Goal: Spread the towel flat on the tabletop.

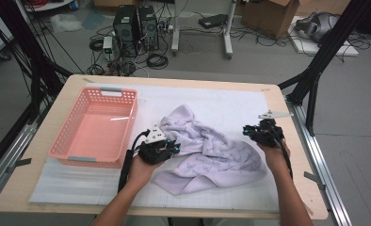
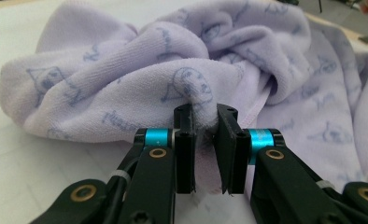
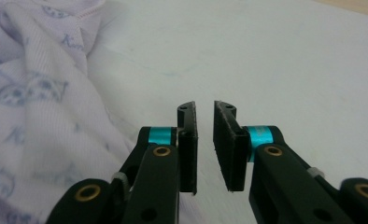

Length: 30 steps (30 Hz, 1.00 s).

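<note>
The crumpled lilac terry towel with a blue cat print (image 1: 207,153) lay mid-table on the white gridded mat (image 1: 230,101), a fold clamped in the left gripper (image 2: 204,116). The right gripper (image 3: 204,109), nearly closed on nothing, was held beside the towel's right edge; a grasp there was judged the next requirement. The pink plastic lattice basket (image 1: 96,127) stood just left, unobstructed.

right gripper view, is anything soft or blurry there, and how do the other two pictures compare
Right gripper view: the fingers are fairly sharp, while the towel at left and the white mat look soft. Left gripper view: the towel's weave and print are crisp. High view: even light, with a small glare streak inside the basket.
</note>
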Tool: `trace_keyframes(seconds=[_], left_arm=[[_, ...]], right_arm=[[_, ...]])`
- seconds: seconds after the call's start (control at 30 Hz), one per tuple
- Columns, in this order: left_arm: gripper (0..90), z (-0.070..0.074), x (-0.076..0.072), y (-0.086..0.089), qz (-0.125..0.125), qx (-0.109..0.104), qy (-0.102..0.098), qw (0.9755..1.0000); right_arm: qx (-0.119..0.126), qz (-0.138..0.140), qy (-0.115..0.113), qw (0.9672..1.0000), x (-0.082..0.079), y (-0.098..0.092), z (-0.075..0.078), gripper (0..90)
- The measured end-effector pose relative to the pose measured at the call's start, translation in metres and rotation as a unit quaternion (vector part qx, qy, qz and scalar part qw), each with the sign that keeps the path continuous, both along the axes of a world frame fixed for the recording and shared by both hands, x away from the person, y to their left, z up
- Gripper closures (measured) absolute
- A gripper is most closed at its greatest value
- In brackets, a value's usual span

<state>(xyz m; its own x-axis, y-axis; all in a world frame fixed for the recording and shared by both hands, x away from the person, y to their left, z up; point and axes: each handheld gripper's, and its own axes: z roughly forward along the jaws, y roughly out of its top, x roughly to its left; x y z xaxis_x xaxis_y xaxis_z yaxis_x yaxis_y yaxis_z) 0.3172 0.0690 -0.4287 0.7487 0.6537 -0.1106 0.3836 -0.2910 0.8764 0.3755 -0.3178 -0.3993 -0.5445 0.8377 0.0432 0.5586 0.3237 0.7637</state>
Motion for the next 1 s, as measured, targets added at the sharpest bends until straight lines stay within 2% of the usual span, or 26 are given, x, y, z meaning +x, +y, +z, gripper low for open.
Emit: trace_keyframes(seconds=[0.1, 0.23, 0.3, 0.33, 0.37, 0.43, 0.6, 0.67, 0.73, 0.8, 0.83, 0.9, 0.93, 0.97, 1.0], left_arm=[[78.0, -0.006, -0.003, 0.003, 0.002, 0.003, 0.006, 1.0000], [78.2, -0.012, -0.006, 0.005, 0.003, 0.010, 0.008, 0.9999], [78.2, -0.014, -0.007, 0.007, 0.004, 0.008, 0.010, 0.9999], [78.1, -0.016, -0.007, 0.008, 0.005, 0.007, 0.012, 0.9999], [78.1, -0.016, -0.007, 0.008, 0.005, 0.009, 0.013, 0.9999], [78.1, -0.017, -0.007, 0.009, 0.006, 0.008, 0.013, 0.9999], [78.1, -0.018, -0.008, 0.010, 0.008, 0.010, 0.012, 0.9998], [78.1, -0.018, -0.009, 0.012, 0.011, 0.010, 0.012, 0.9998], [78.1, -0.020, -0.009, 0.015, 0.012, 0.010, 0.015, 0.9998], [78.2, -0.019, -0.009, 0.016, 0.014, 0.011, 0.012, 0.9998], [78.5, -0.019, -0.009, 0.016, 0.017, 0.011, 0.010, 0.9998], [79.6, -0.020, -0.008, 0.015, 0.021, 0.015, 0.009, 0.9996], [80.0, -0.019, -0.007, 0.014, 0.023, 0.020, 0.006, 0.9995], [80.2, -0.017, -0.005, 0.013, 0.025, 0.023, 0.003, 0.9994], [80.2, -0.016, -0.003, 0.013, 0.028, 0.024, 0.001, 0.9993]], right_arm=[[-0.008, 0.034, 0.012, 0.9993, 0.017, 0.023, -0.001, 71.5], [0.007, 0.080, 0.042, 0.9959, 0.036, 0.053, -0.007, 61.5], [0.030, 0.101, 0.065, 0.9923, 0.044, 0.068, -0.011, 57.2], [0.037, 0.109, 0.069, 0.9909, 0.047, 0.074, -0.013, 55.3], [0.052, 0.122, 0.077, 0.9881, 0.049, 0.084, -0.014, 54.7], [0.059, 0.139, 0.085, 0.9849, 0.053, 0.100, -0.016, 52.7], [0.042, 0.167, 0.121, 0.9775, 0.062, 0.138, -0.028, 53.1], [0.034, 0.178, 0.135, 0.9742, 0.062, 0.148, -0.035, 62.7], [0.034, 0.184, 0.135, 0.9730, 0.061, 0.149, -0.034, 76.3], [0.018, 0.187, 0.117, 0.9752, 0.059, 0.145, -0.026, 80.0], [0.009, 0.180, 0.105, 0.9781, 0.058, 0.141, -0.022, 80.2], [0.011, 0.153, 0.082, 0.9848, 0.057, 0.130, -0.013, 80.2], [0.002, 0.134, 0.062, 0.9891, 0.057, 0.122, -0.006, 80.3], [-0.008, 0.106, 0.032, 0.9938, 0.057, 0.113, 0.001, 80.3], [-0.007, 0.079, 0.018, 0.9967, 0.056, 0.104, 0.008, 80.3]])
